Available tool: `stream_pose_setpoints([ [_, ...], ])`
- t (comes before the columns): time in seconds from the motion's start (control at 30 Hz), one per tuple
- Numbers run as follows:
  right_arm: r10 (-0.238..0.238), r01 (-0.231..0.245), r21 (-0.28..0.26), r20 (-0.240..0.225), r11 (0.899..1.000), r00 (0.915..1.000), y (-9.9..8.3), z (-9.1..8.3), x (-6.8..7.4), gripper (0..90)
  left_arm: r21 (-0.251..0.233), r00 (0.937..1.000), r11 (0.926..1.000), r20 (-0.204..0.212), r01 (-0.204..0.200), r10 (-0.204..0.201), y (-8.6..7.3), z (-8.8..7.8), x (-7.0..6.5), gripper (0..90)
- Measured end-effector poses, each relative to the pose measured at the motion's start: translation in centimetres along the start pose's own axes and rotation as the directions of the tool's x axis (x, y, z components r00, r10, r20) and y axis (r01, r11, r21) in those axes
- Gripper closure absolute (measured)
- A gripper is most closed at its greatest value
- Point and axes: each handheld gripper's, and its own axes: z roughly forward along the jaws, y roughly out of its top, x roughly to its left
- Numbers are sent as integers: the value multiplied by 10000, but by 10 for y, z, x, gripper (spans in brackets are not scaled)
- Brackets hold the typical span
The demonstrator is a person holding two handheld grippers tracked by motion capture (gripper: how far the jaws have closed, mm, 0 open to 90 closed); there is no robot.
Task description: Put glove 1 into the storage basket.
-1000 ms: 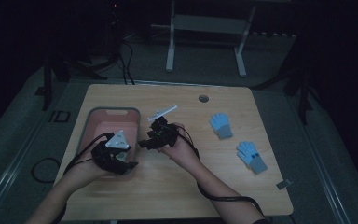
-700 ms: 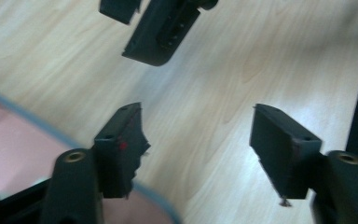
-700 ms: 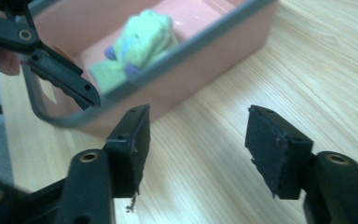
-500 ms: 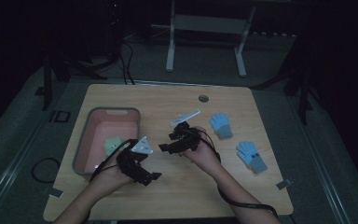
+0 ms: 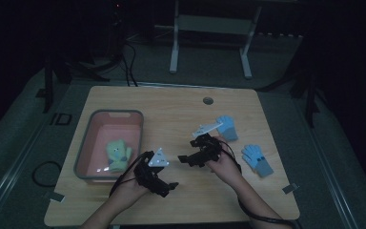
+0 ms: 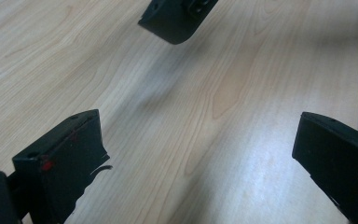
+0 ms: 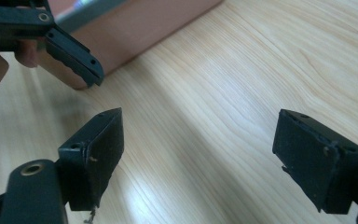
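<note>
Both jaws just opened, empty: left gripper [image 5: 167,186] right of the tub [image 5: 86,149] holding the green glove [image 5: 117,153]; right gripper [image 5: 187,159] left of the blue gloves [image 5: 257,161].

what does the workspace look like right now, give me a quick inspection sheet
surface: light wood table, bare between the grippers
job's things: green glove in the pink tub; two blue gloves on the table at right
clutter: round grommet, tape scraps
grippers: left gripper and right gripper open, jaws just opened, nothing between them
cables: black cable looped on floor
surroundings: dark, metal stand behind
</note>
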Motion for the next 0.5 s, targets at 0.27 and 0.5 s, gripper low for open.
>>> stream_pose_setpoints([
  [0.27, -104, 101, 110, 231, 9999, 9997, -27, -5, -6, 139, 41, 9989, 9990, -137, -453, 453, -11, 24, -13, 24],
  [0.5, -337, 327, 313, 319, 9990, 9989, -44, -11, -7, 134, -353, 9986, 9988, -430, -332, 317, -22, 36, -17, 24],
])
